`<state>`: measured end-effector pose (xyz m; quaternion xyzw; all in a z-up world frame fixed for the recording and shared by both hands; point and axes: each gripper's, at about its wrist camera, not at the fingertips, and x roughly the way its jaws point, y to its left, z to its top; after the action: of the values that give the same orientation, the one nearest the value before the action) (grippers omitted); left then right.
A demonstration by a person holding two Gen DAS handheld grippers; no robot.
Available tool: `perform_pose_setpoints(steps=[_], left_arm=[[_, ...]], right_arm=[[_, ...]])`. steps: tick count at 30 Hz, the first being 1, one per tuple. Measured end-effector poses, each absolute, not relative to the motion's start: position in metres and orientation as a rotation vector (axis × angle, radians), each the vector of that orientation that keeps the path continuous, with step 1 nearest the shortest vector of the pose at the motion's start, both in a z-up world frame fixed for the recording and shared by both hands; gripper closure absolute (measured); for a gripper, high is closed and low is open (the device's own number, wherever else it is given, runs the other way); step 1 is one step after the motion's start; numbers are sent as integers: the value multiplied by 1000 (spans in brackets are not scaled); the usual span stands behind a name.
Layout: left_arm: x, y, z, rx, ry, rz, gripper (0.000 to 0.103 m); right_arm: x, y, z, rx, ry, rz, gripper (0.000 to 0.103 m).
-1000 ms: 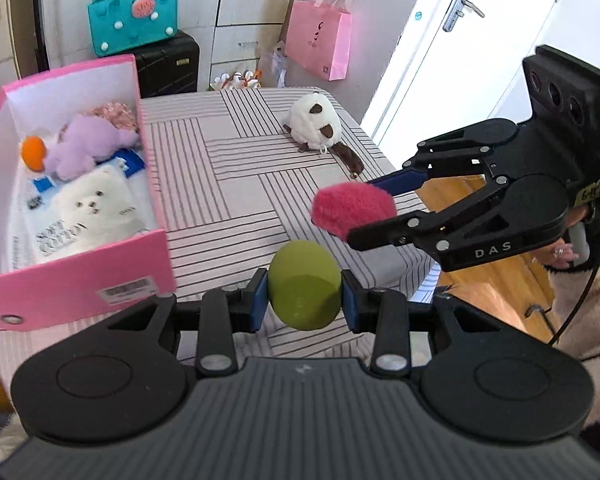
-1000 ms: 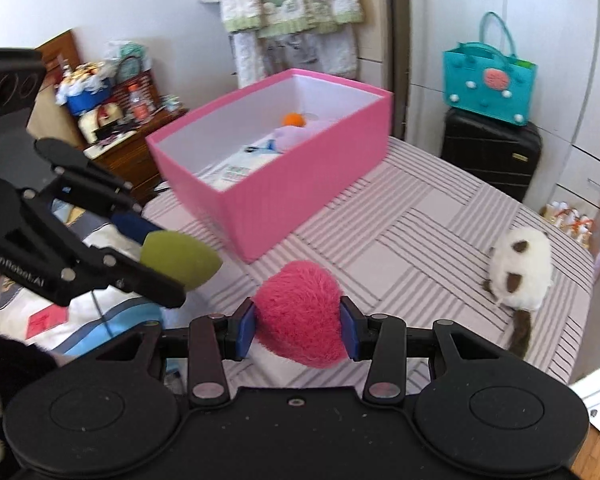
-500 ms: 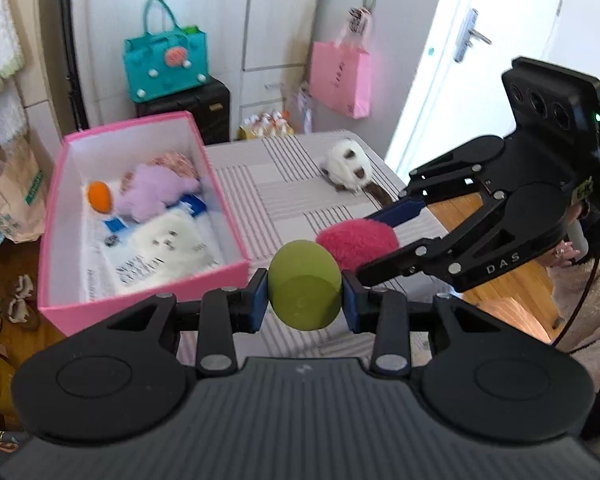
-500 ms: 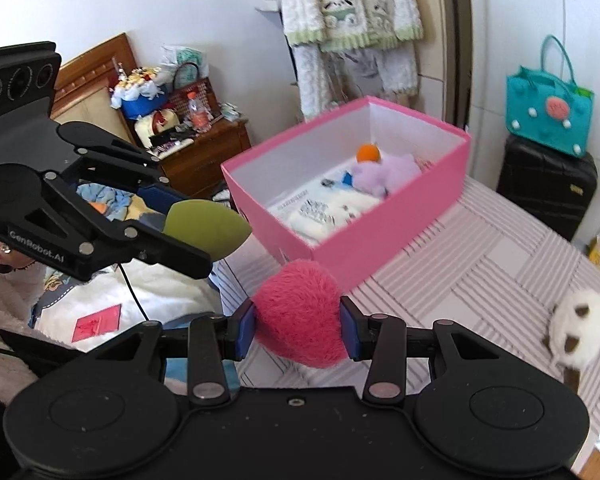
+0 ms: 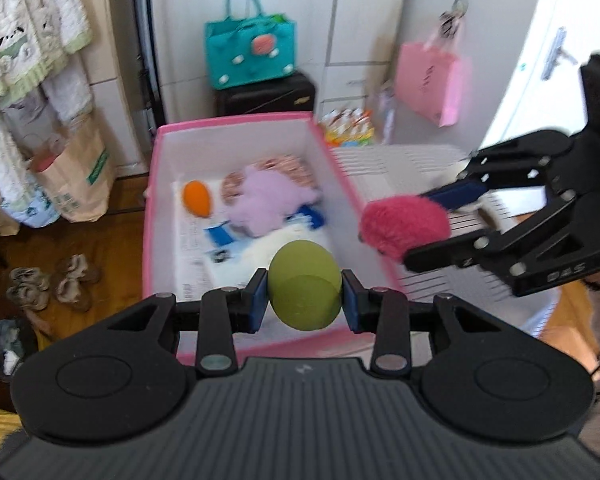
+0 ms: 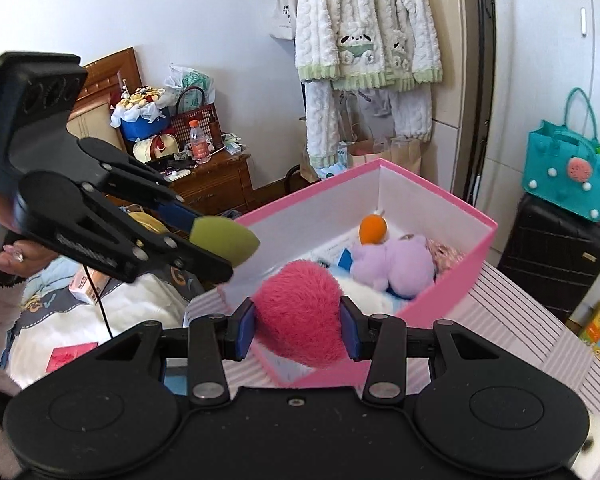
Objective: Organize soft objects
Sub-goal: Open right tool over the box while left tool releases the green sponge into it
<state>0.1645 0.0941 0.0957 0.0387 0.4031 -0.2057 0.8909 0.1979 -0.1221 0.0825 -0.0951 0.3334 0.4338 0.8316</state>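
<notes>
Moved since earlier: both hand-held grippers have come from over the striped surface to the pink box.
Left hand-held gripper: clenched on the green egg-shaped toy, above the box's near end.
Right hand-held gripper: grasping the red fuzzy ball, at the box's rim.
Handling: likely light and squashy; a hold across the middle suits both.

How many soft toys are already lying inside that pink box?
4 visible: a small orange plush at the far left, a lilac plush animal in the middle, a pink-patterned round plush behind it, and a white fluffy plush nearest. Others may be hidden beneath.
</notes>
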Motion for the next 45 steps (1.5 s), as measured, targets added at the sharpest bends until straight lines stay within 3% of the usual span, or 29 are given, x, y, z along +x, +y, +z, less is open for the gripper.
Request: perform_pose_setpoints(steps=[11, 22, 34, 45], left_arm=[[228, 95, 40, 299, 994, -345, 66], [248, 93, 30, 380, 1019, -388, 65], [258, 104, 32, 316, 982, -370, 65], [237, 100, 48, 270, 954, -399, 64]], right_arm=[[296, -56, 62, -155, 882, 903, 55], [363, -10, 20, -86, 1065, 914, 54], [386, 12, 3, -67, 1117, 887, 49], [361, -15, 32, -59, 1044, 891, 48]])
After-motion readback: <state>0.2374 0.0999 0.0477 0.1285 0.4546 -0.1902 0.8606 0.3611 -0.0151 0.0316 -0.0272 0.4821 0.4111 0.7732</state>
